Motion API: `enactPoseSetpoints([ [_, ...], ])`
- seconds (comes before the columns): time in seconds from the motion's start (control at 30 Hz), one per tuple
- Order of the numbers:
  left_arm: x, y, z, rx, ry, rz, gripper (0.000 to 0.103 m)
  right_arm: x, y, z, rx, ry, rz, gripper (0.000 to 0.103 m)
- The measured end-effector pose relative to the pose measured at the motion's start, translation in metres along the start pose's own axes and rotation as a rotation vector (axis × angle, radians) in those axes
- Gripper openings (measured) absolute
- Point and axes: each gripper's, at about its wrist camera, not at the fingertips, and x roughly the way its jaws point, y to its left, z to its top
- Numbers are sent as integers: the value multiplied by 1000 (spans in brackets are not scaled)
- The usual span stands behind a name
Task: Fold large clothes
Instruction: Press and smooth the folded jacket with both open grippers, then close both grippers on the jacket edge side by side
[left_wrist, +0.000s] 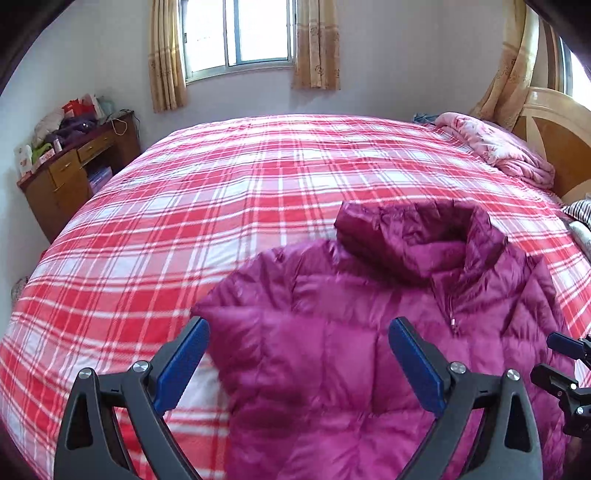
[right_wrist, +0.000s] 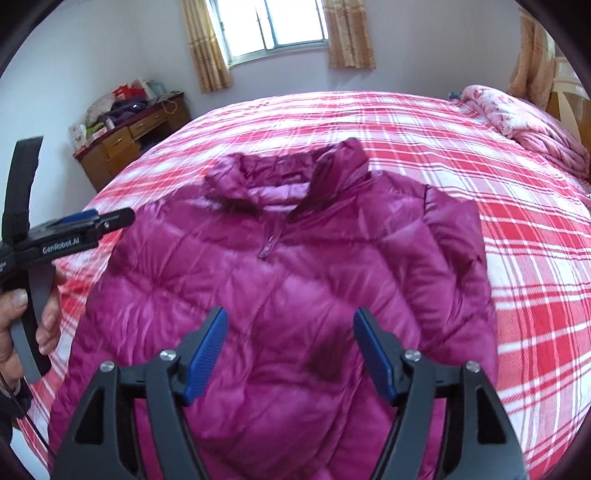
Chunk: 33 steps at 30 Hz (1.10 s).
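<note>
Magenta quilted puffer jacket (right_wrist: 280, 280) lies front-up and flat on the bed (left_wrist: 184, 206), collar toward the far wall. Shell is glossy, with stitched diamond panels; surface blurred in places. Stand-up collar (right_wrist: 332, 166) is open, paler lining visible inside. Zip closed up the chest, zipper pull (right_wrist: 266, 248) just below the collar.

Left gripper (left_wrist: 298, 334): released, blue ribbed pads (left_wrist: 184, 365) spread wide, hanging over the jacket's shoulder edge, nothing between them. Whether the pads touch the fabric cannot be told. The right wrist view shows this gripper from the side, held in the person's hand (right_wrist: 22, 325), at the jacket's left edge.

Right gripper (right_wrist: 291, 328): released, pads (right_wrist: 207, 354) wide apart above the jacket's lower chest, grasping nothing.

Bed cover is a red, pink and white plaid, flat woven look, smooth. Crumpled pink floral quilt (left_wrist: 495, 147) at the far right by the wooden headboard (left_wrist: 554, 133).

Room: pale walls, window (left_wrist: 240, 33) with tan patterned curtains (left_wrist: 164, 55) on the far wall. Wooden counter (left_wrist: 70, 177) with drawers in the left corner, piled with bags and clothing.
</note>
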Motion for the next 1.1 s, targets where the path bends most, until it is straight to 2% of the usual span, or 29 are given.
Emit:
enactPoseSetpoints([
  [0.17, 35, -11, 34, -2, 8, -6, 98, 19, -13, 41, 2, 3, -28, 72],
  [0.37, 71, -8, 69, -62, 28, -39, 98, 42, -29, 87, 40, -27, -32, 72],
  [0.53, 99, -26, 88, 10, 29, 7, 98, 71, -37, 117, 49, -5, -58, 72],
  [0.77, 126, -43, 87, 83, 49, 45, 98, 114, -38, 136, -9, 93, -116, 72],
  [0.8, 129, -45, 86, 97, 51, 48, 98, 119, -39, 135, -15, 116, -133, 71],
  [0.83, 131, -48, 85, 118, 51, 45, 98, 121, -42, 135, -13, 126, -145, 58],
  [0.87, 131, -50, 83, 136, 44, 47, 93, 123, -44, 133, -12, 136, -141, 34],
  [0.9, 130, -53, 81, 155, 34, 47, 72, 123, -45, 131, -18, 148, -144, 25],
  [0.93, 129, -55, 80, 172, 37, 28, 55, 120, -45, 128, -28, 139, -165, 21],
  [0.97, 128, -57, 78, 185, 58, -7, 21, 113, -46, 124, -45, 119, -171, 17],
  [1.0, 126, -56, 76, 180, 72, -34, 13, 109, -45, 122, -55, 110, -170, 16],
  [1.1, 104, -56, 70, 192, 23, -74, 12, 91, -47, 112, -76, 74, -175, 14],
])
